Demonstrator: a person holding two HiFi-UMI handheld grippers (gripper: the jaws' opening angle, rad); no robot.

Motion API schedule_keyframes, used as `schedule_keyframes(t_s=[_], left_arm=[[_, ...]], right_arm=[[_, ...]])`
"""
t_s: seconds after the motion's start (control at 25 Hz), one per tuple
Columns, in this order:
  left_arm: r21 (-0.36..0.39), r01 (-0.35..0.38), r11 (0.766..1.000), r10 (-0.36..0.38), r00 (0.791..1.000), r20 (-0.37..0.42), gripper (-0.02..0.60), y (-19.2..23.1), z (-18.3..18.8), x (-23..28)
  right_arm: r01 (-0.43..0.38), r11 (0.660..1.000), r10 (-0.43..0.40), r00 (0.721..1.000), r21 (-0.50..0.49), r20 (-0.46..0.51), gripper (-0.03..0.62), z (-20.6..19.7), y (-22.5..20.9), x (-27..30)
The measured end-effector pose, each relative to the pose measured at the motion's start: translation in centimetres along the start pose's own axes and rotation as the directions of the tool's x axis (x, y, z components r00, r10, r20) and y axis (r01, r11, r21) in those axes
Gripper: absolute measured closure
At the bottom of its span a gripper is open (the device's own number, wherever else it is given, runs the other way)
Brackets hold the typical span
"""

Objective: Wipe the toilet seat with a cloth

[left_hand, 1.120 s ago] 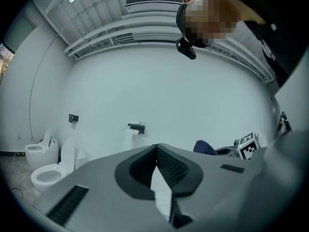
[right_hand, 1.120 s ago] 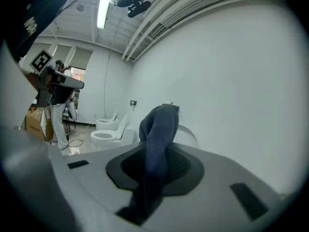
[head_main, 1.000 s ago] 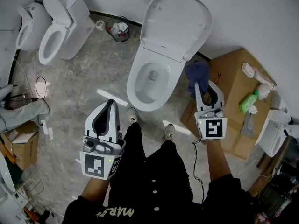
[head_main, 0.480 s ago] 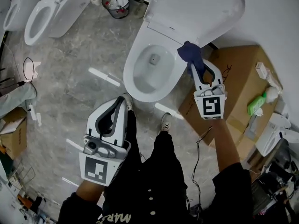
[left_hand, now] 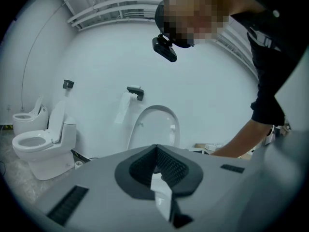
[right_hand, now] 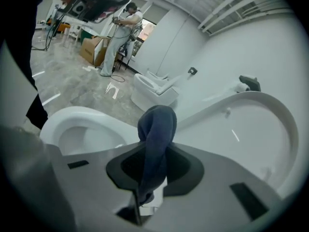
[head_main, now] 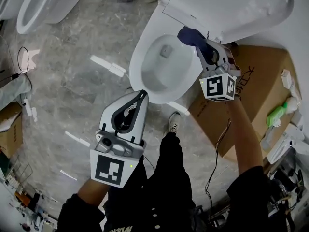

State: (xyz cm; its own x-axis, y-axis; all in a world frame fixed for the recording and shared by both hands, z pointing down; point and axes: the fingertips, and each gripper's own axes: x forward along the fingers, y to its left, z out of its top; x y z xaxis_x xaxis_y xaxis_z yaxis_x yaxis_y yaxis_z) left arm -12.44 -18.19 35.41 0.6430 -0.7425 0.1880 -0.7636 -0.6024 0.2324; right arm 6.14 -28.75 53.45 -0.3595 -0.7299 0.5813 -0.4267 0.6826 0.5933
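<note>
While the dark blue cloth (head_main: pixel 189 35) sits pinched between the 2 jaws of our right gripper (head_main: pixel 206 46), its bunched end sticks out past the fingertips. It hangs over the back of the toilet seat (head_main: pixel 143 57), near the hinge, and we cannot tell whether it touches the seat. Seen from this gripper, the open bowl (head_main: pixel 164 64) lies to the left and the raised lid (head_main: pixel 241 8) to the right. A cardboard box (head_main: pixel 256 88) stands beside the gripper's rear end. Our left gripper (head_main: pixel 143 94) hangs well back from the toilet, above the floor (head_main: pixel 72 95), its jaws pressed together at the tips with nothing between them.
</note>
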Motion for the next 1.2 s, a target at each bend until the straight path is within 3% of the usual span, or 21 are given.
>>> schedule_keyframes(t_s=[0.16, 0.36, 0.6, 0.76, 0.92, 1.2], left_arm=[[-0.013, -0.006, 1.0, 0.006, 1.0, -0.002, 0.571, 1.6, -2.6, 2.0], [-0.025, -0.001, 1.0, 0.0, 1.0, -0.031, 0.571, 2.3, -6.4, 5.0], [-0.034, 0.001, 0.999, -0.002, 0.999, -0.05, 0.571, 3.2, -9.5, 8.3], [-0.034, 0.007, 0.999, -0.009, 0.998, -0.055, 0.571, 3.5, -10.5, 9.9], [-0.041, 0.017, 0.999, -0.02, 0.998, -0.065, 0.571, 3.5, -11.5, 11.0], [-0.054, 0.025, 0.998, -0.03, 0.996, -0.082, 0.571, 3.3, -12.7, 12.0]], right_arm=[[-0.059, 0.989, 0.051, 0.997, -0.135, -0.057, 0.52, -3.0, 2.3, 4.3], [-0.093, 0.946, 0.06, 0.992, -0.31, -0.116, 0.52, -6.8, 4.2, 8.1], [-0.157, 0.835, 0.079, 0.983, -0.527, -0.167, 0.52, -9.4, 6.3, 11.8], [-0.159, 0.762, 0.031, 0.977, -0.627, -0.211, 0.52, -10.1, 6.1, 13.4], [-0.221, 0.69, 0.059, 0.966, -0.689, -0.251, 0.52, -11.7, 7.2, 14.7], [-0.233, 0.703, 0.044, 0.957, -0.672, -0.286, 0.526, -14.1, 7.6, 15.4]])
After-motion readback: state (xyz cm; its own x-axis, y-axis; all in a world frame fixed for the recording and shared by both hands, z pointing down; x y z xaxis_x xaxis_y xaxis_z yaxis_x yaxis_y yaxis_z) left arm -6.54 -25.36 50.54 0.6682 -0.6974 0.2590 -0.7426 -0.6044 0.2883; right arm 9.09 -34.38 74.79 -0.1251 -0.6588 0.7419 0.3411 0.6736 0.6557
